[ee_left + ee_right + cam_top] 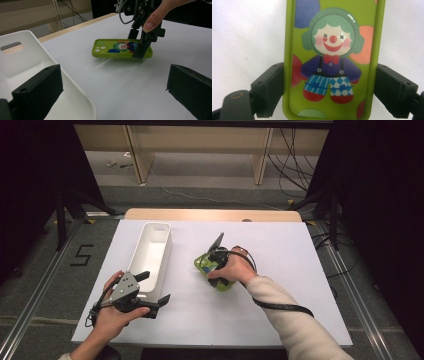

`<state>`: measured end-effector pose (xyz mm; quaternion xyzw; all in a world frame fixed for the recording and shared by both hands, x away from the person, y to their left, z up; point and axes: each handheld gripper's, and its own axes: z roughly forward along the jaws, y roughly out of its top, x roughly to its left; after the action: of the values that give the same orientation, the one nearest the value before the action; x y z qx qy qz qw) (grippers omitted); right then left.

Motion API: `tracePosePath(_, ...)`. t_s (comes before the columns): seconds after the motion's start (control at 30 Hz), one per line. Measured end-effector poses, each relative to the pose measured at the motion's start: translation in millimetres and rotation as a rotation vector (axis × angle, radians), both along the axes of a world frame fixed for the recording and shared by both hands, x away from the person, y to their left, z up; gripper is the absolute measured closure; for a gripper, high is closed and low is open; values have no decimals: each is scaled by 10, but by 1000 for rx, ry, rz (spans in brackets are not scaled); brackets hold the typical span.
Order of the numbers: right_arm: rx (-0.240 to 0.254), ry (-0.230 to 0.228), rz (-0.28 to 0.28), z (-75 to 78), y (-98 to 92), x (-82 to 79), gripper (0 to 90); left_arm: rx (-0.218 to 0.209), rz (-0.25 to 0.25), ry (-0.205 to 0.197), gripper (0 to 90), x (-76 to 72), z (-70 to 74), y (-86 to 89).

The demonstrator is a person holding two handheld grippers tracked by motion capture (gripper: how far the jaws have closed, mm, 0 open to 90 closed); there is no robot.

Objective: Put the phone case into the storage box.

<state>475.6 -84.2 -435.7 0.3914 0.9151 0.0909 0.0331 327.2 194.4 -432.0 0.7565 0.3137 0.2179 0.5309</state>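
Green phone case (332, 62) sits between the right claw's (330, 90) two black jaws in the right gripper view; both jaws sit at the case's long edges, left jaw against the rim, right jaw at or touching the other rim; reads as clamped across the case's width near its bottom end; clown print faces up: green hair, red nose, blue check trousers.

High view: right claw (216, 265) pointing down onto the case (204, 263) at mid-desk, right hand (235, 269) wrapped round the gripper body, cream sleeve behind it; case lies flat on the white desk (280, 270), just right of the white tray (150, 252), not touching it.

Left gripper view: case (117, 48) flat on the desk, camera cutouts at its far-left end; right claw (141, 48) down on its right end, a fingertip (150, 25) visible above it.

Left claw (152, 301) held low over the near-left desk by the left hand (112, 312), by the tray's near end; jaws apart, nothing between them; in its own view one jaw overlaps the tray (37, 57) rim, the other is over bare desk.

Tray is long, white, handle slot at the far end; nothing visible inside.
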Motion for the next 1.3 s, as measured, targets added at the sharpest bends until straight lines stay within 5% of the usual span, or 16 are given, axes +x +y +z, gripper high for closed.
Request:
tracePosePath(0.63, 124, -110, -10, 154, -311, -160, 170, 2, 0, 3, 0, 4, -6, -7)
tracePosePath(1.3, 315, -304, 43, 171, -655, -367, 169, 7, 5, 7, 5, 14, -11, -21)
